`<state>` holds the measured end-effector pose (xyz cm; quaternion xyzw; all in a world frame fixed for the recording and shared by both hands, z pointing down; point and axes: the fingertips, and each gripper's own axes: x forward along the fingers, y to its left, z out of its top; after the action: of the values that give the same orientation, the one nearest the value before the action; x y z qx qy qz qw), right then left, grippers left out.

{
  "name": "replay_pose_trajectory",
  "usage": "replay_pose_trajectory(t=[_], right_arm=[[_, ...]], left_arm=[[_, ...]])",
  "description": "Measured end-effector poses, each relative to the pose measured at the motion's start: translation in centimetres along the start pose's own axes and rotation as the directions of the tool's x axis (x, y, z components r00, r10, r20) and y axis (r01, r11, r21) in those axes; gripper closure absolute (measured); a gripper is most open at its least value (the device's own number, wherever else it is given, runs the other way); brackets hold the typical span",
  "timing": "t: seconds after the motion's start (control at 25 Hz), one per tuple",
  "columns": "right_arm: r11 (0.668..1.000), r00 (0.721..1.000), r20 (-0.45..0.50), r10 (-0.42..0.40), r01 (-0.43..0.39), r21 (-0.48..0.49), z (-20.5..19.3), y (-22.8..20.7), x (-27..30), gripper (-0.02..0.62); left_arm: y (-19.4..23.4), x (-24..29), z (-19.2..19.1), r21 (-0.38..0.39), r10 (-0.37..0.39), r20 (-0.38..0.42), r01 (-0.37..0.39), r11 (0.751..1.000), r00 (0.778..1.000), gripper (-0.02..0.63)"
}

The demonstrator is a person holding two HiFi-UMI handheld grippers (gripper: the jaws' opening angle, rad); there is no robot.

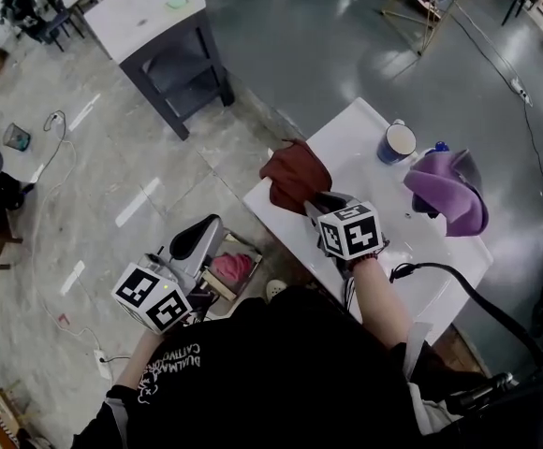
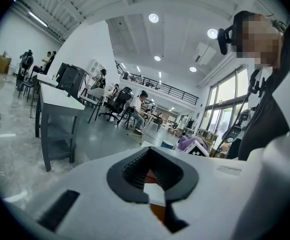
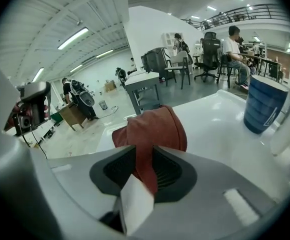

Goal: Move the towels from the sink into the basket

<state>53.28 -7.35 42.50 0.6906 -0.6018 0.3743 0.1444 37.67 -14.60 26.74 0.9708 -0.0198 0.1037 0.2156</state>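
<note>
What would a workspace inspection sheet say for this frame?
Surface: white table, glossy, mostly bare.
Job's things: red towel bunched at the table's corner; purple towel draped over something on the table; pink towel in the basket on the floor.
Clutter: blue cup.
Grippers: right gripper open, a fold of the red towel between its jaws; left gripper open, empty, beside the basket.
Cables: black cable beside the right arm; floor cable.
Surroundings: grey table; seated people.
</note>
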Motion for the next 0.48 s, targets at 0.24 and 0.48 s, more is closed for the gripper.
replay_pose_trajectory(t=[0.24, 0.48], right_arm=[[0.999, 0.999, -0.03, -0.025, 0.024, -0.034, -0.9, 0.0, 1.0, 0.536], [0.998, 0.999, -0.015, -0.041, 0.041, -0.055, -0.5, 0.4, 0.7, 0.574]], left_arm=[[0.4, -0.5, -0.4, -0.01, 0.023, 0.004, -0.023, 1.0, 1.0, 0.603], [0.1, -1.7, -0.1, -0.003, 0.034, 0.023, -0.034, 0.999, 0.999, 0.603]])
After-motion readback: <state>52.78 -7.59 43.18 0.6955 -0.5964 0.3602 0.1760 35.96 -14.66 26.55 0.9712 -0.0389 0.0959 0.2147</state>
